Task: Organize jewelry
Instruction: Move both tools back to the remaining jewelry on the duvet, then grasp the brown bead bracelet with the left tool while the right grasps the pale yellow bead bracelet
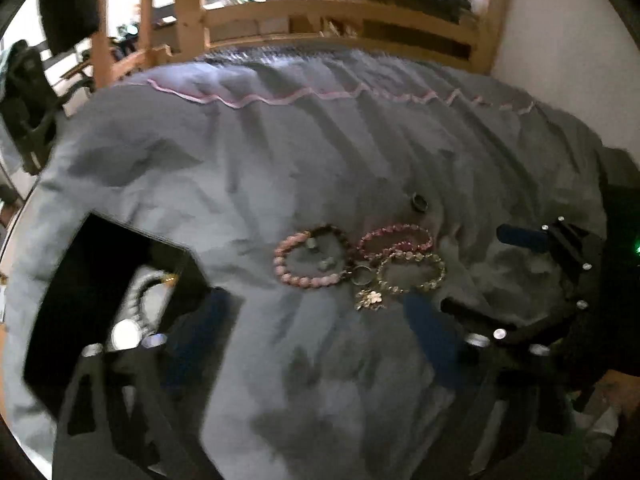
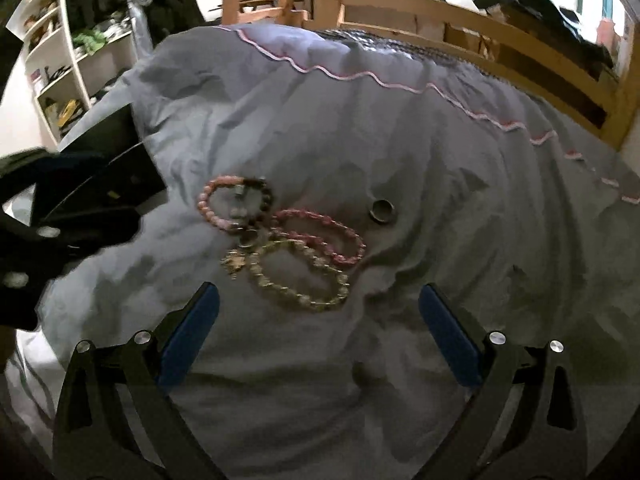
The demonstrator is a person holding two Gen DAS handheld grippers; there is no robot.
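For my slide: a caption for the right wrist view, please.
Open right gripper above bracelets and ring on grey bedding.

Two wrist views over one bed
Both look forward and down, close above the wrinkled grey duvet (image 1: 320,152), sharing the pink beaded bracelet (image 2: 212,208) cluster and wooden footboard (image 2: 500,32).

Both grippers, L (image 1: 316,320) & R (image 2: 320,312), apparently wide open, empty.
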